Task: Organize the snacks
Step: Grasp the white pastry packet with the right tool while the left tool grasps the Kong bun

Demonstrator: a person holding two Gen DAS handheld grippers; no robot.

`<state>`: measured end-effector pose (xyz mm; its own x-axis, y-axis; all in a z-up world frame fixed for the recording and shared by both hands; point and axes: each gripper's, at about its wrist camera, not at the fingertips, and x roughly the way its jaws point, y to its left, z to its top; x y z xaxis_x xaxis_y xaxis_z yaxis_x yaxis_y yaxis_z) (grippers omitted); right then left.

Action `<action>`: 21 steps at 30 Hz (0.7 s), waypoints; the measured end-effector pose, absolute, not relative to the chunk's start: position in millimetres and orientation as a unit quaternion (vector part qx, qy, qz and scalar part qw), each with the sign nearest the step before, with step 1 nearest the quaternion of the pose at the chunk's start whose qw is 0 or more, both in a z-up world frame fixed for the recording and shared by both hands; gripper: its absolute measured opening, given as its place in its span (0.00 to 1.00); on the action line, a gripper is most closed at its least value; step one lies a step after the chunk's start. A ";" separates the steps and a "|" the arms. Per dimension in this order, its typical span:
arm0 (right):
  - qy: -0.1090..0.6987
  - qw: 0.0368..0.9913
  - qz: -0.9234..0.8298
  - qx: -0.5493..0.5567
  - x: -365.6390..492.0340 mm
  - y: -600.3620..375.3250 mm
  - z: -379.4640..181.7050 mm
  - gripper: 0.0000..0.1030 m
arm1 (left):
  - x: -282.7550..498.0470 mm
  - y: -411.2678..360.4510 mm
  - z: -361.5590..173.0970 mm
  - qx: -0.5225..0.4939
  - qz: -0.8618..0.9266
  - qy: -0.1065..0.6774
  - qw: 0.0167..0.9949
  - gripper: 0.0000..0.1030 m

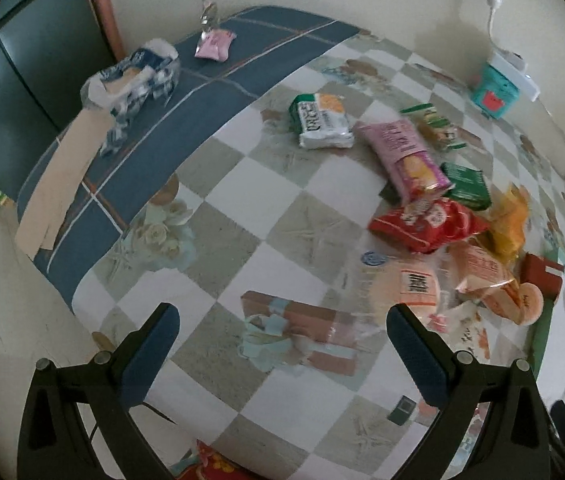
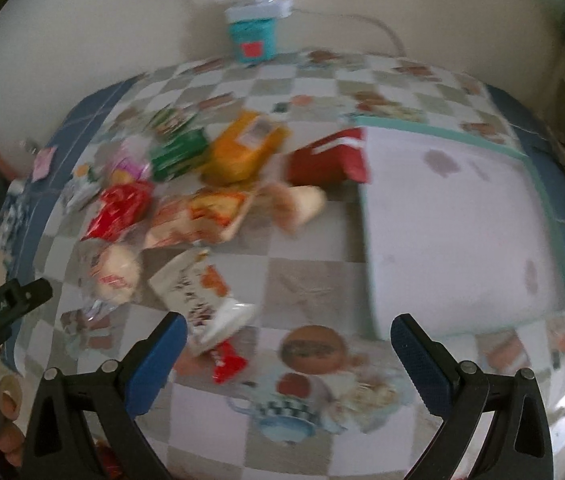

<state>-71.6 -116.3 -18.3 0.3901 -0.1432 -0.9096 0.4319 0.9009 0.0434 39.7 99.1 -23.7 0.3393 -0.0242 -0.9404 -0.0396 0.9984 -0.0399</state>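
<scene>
The snacks (image 1: pixel 430 200) lie heaped at right centre of the left wrist frame on the checkered desk (image 1: pixel 242 240), probably a dozen packets. Left gripper (image 1: pixel 282 344) and right gripper (image 2: pixel 288 354) hover, jaws released and holding nothing.

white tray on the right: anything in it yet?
Empty, as far as visible. In the right wrist view the white tray shows bare surface with only faint printed marks; the snack pile lies outside, left of it, on the tablecloth.
</scene>
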 end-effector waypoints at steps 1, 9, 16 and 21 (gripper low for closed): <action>0.531 0.820 -0.166 0.135 -66.1 -113.8 -22.0 1.00 | 43.9 98.4 -25.8 -0.031 0.000 0.580 0.814 1.00; 0.573 0.806 -0.112 0.093 -38.8 -87.3 -49.3 1.00 | 59.5 67.9 -32.9 -0.044 -0.086 0.602 0.793 1.00; 0.590 0.798 -0.095 0.072 -23.4 -71.0 -65.5 1.00 | 72.3 40.0 -44.4 -0.031 -0.120 0.620 0.775 1.00; 0.598 0.793 -0.094 0.071 -12.4 -67.2 -75.9 1.00 | 80.4 25.5 -55.4 -0.015 -0.127 0.633 0.764 1.00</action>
<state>-12.4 -67.2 -75.9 0.2680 -0.0651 -0.9612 0.2346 0.9721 -0.0004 80.4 25.5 -55.4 0.1671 -0.2128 -0.9627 0.1752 0.9673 -0.1834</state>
